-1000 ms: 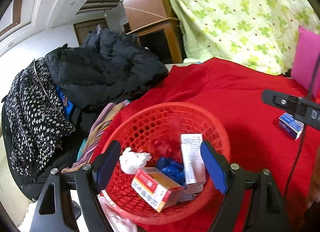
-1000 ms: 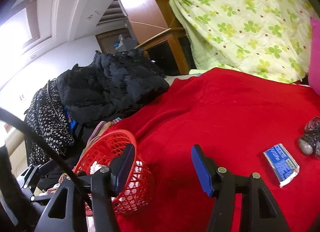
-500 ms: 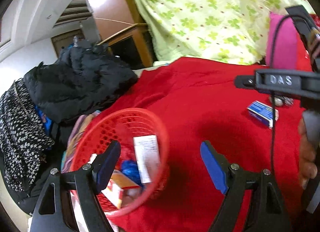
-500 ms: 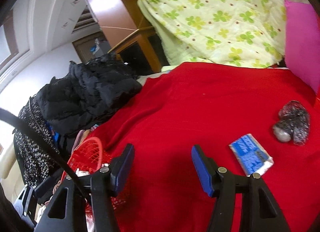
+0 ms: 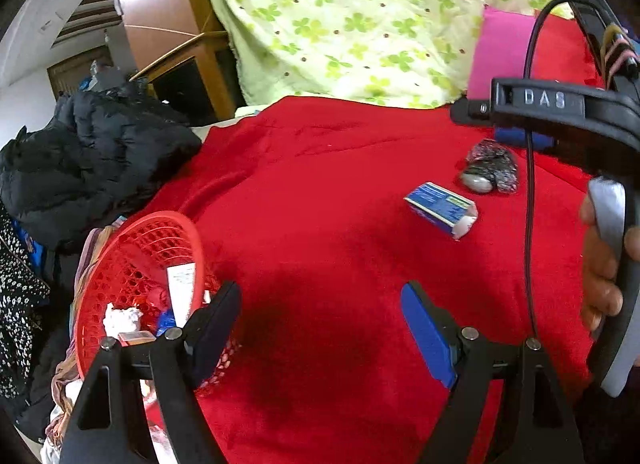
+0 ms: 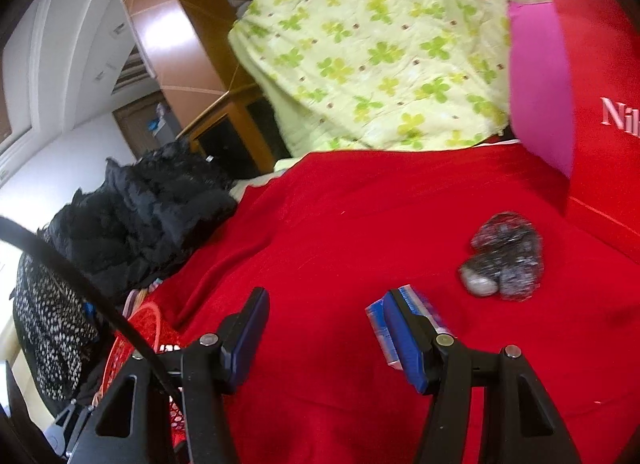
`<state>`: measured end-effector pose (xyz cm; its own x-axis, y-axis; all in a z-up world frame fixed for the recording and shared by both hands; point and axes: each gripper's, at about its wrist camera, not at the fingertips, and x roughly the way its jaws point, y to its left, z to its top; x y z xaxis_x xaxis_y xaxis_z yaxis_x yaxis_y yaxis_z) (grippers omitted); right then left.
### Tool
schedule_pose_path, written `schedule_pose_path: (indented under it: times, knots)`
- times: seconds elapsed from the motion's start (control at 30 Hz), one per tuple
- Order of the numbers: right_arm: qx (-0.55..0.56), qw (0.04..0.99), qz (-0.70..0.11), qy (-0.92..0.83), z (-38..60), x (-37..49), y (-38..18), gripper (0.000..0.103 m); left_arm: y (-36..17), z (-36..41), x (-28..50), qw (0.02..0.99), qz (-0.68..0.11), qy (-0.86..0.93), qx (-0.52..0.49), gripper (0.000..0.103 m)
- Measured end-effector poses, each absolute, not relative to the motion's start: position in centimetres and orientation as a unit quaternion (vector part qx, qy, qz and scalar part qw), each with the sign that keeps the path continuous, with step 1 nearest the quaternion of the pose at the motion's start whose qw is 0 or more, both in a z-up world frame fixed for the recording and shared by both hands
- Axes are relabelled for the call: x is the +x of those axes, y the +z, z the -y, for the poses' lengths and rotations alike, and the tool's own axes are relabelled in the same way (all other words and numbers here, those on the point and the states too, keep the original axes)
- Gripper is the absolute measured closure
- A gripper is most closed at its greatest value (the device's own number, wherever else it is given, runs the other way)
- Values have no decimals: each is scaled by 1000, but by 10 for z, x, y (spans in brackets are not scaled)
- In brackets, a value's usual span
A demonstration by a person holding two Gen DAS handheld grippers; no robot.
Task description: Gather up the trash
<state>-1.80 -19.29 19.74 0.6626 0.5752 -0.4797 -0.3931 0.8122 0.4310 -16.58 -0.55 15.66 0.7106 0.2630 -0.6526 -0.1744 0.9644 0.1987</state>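
Observation:
A red mesh basket (image 5: 132, 260) holding several pieces of trash sits at the left edge of the red blanket (image 5: 320, 224); its rim also shows in the right wrist view (image 6: 136, 328). A small blue box (image 5: 440, 208) lies on the blanket, with a crumpled grey-black wrapper (image 5: 490, 172) beyond it. My left gripper (image 5: 320, 328) is open and empty just right of the basket. My right gripper (image 6: 324, 328) is open over the blanket; the blue box (image 6: 380, 328) sits just behind its right finger, and the wrapper (image 6: 504, 260) lies further right.
A black jacket (image 5: 88, 160) and a spotted garment (image 5: 16, 304) lie left of the blanket. A green floral quilt (image 5: 360, 24) and pink cushion (image 5: 504, 52) are at the back. A red box (image 6: 604, 104) stands far right. The right gripper's body (image 5: 580, 112) shows at right.
Both grippers have swung right, away from the basket. The blue box and wrapper have come closer to the right gripper; the box now sits at its right finger.

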Motion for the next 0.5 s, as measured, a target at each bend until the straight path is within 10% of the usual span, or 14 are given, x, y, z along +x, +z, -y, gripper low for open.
schedule_pose_path:
  times: [0.5]
  knots:
    - [150,918,-281,235,233,-23,212,38,170,68,-173,923,-362,78,107,21]
